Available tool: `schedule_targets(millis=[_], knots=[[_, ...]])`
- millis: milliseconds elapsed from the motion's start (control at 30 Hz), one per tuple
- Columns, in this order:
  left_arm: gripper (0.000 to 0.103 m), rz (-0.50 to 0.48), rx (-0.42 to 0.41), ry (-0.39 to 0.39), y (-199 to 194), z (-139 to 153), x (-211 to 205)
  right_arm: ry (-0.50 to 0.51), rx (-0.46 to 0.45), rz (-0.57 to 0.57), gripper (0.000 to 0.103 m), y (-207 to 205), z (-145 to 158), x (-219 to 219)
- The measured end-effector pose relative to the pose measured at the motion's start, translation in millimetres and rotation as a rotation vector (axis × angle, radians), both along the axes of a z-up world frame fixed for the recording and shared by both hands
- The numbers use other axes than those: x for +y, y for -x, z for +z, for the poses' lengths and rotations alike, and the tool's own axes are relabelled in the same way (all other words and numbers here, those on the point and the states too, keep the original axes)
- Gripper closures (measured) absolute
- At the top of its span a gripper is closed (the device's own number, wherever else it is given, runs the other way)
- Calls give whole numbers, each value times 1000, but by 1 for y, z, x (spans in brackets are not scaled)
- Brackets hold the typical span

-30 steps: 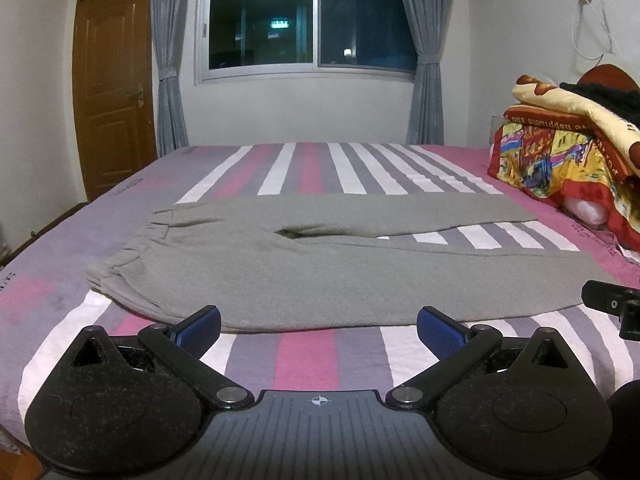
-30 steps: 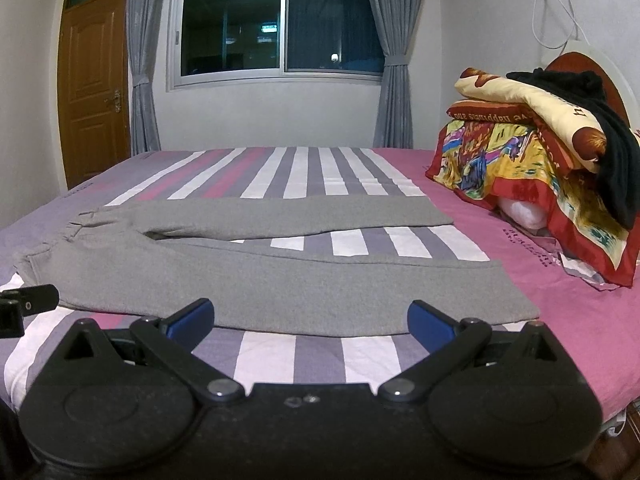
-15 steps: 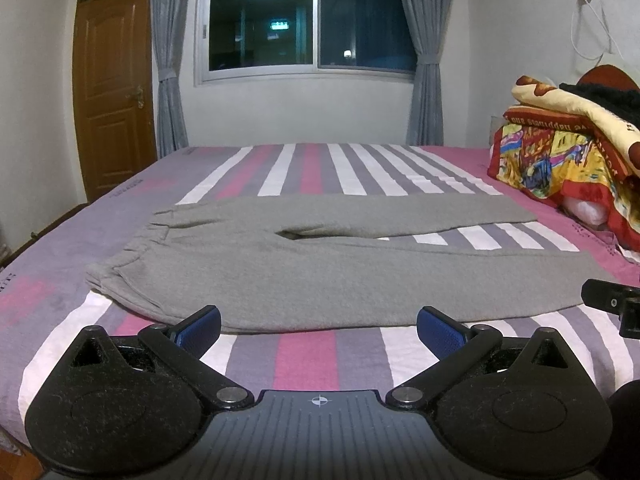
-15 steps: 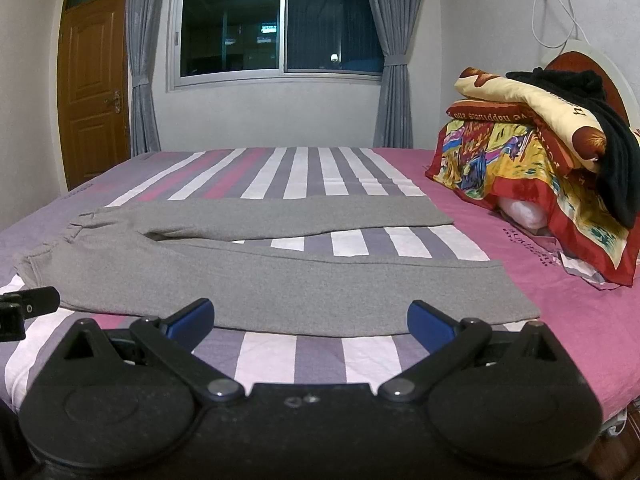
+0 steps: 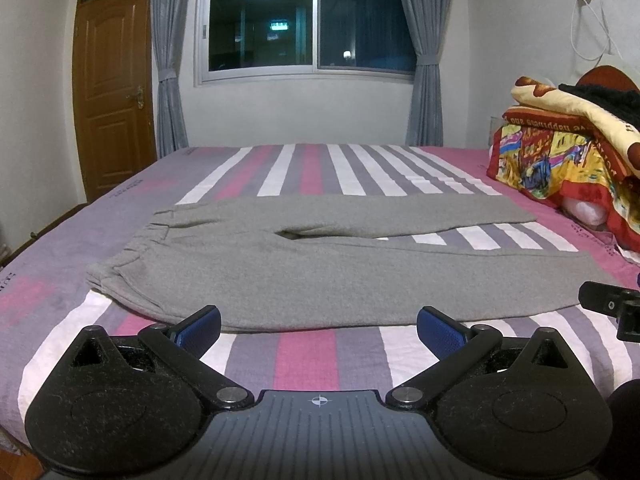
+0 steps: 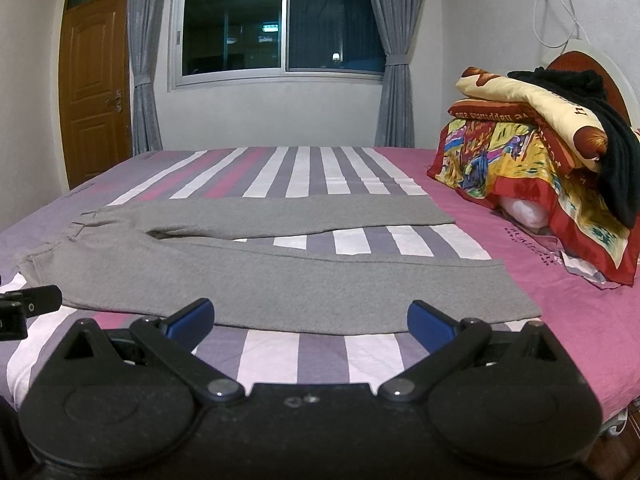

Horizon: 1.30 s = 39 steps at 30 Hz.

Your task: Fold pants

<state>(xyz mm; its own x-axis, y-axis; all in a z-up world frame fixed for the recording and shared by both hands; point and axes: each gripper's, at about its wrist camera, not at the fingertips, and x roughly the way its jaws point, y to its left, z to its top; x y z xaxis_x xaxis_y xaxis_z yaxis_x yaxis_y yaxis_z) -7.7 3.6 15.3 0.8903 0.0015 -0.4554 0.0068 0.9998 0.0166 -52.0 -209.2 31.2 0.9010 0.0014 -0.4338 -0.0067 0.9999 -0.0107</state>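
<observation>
striped bed (image 5: pixel 312 352) wide, bare sheet all round pants, free strip along near edge under both tools. bedding pile (image 6: pixel 532 152) crowds right end near leg cuffs; far side open up to wall under window (image 6: pixel 280 24).

grey pants (image 5: pixel 320 276) flat, unfolded, waistband left, legs running right, slightly splayed.

left gripper (image 5: pixel 318 326) jaws wide apart, empty, just short of near hem. right gripper (image 6: pixel 310 320) likewise spread, empty, near leg edge just ahead.
</observation>
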Motion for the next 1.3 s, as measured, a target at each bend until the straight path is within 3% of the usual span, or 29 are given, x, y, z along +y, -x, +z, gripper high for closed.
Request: schedule_targets(millis=[433, 633, 767, 900, 1033, 1167, 1300], knots=[[0, -20, -5, -11, 0, 1, -2, 1, 5, 8, 1, -1, -2, 6], [0, -60, 4, -32, -40, 7, 27, -9, -4, 56, 1, -20, 1, 2], [0, -17, -1, -99, -85, 12, 61, 1, -64, 66, 1, -55, 19, 1], [0, -17, 38, -49, -139, 16, 105, -18, -63, 160, 1, -107, 30, 4], [0, 36, 50, -99, -196, 13, 143, -29, -42, 236, 1, -160, 29, 12], [0, 30, 70, -30, -249, 6, 191, -80, 12, 244, 1, -219, 22, 17], [0, 54, 117, 11, -309, -11, 249, -82, 162, 247, 1, -299, 1, 27]])
